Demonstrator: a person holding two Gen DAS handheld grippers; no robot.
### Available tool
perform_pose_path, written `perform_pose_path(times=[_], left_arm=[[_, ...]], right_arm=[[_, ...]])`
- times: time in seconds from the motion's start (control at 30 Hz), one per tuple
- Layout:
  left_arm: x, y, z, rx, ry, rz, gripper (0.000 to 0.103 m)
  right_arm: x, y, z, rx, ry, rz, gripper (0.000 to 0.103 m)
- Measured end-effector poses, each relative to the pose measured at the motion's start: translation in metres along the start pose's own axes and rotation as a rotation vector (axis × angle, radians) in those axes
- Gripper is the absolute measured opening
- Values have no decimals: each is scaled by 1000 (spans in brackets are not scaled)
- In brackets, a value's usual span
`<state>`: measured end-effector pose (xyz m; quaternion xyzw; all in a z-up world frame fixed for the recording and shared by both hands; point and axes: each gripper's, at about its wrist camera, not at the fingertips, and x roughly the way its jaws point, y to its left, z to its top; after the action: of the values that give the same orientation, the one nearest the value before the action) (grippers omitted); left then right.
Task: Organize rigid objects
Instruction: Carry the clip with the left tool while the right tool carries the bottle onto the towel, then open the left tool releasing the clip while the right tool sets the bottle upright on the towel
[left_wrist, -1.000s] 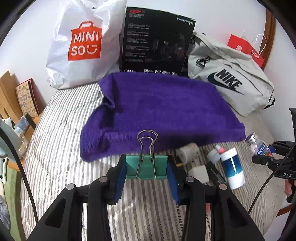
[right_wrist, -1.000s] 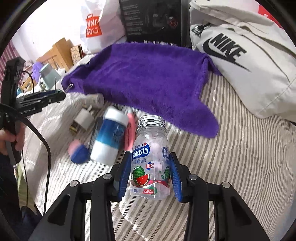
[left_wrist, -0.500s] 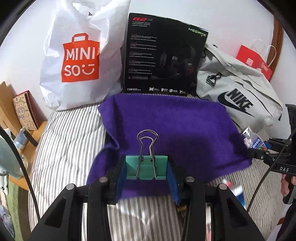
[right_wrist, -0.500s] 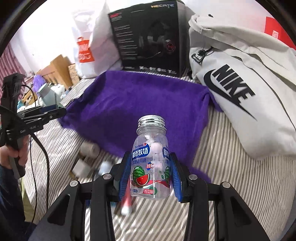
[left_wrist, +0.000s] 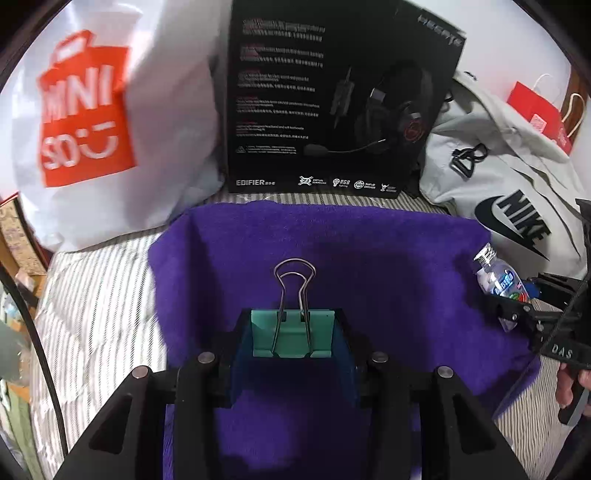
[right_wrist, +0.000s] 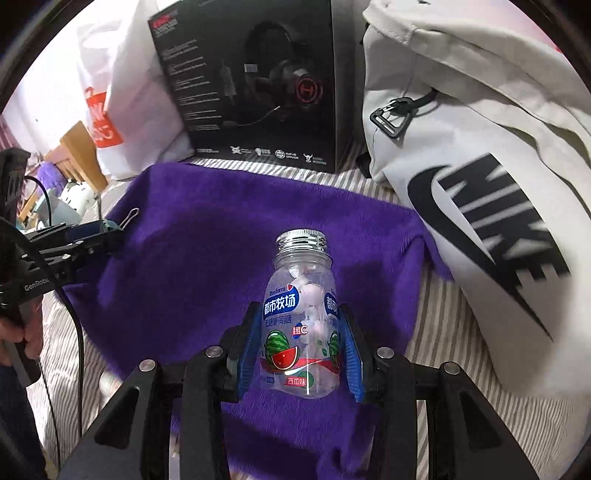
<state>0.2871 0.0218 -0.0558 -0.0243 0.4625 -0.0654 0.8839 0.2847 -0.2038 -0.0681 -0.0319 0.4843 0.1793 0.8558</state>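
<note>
Striped bedding under towel; box behind.

Both grippers have moved from the striped bedding to above the fuzzy purple cloth, nearer the black headset box.

Shopping bag motion-blurred and cut off at left, red paper bag cropped by the rim, grey bag lettering smeared.

A bedroom at home — someone's bed is serving as the work surface.

Behind the striped bedding a shopping bag, headset box and sports bag are leaning against the wall.
</note>
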Motion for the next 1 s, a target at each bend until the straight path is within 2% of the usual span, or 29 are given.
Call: perform_pose_path(times=[0.3,0.73,0.8,0.83,0.87,0.93,1.0], left_arm=[[36,-14,12,26,50,12,39],[42,-20,13,62,65,54,39],[41,-20,12,63,65,61,41],[42,-22,11,64,69,62,47],[42,-22,10,65,72,64,53],[42,-23,8,62,82,78,60],[40,-23,5,59,83,89,63]], right_arm=[[27,2,15,-37,33,-37,40],[42,1,7,-55,57,-40,41],[42,2,6,-54,54,-40,41],[42,2,6,-56,52,-41,41],[42,2,5,-59,51,-42,42],[42,5,4,-78,51,-35,49],[43,7,2,-92,53,-19,63]])
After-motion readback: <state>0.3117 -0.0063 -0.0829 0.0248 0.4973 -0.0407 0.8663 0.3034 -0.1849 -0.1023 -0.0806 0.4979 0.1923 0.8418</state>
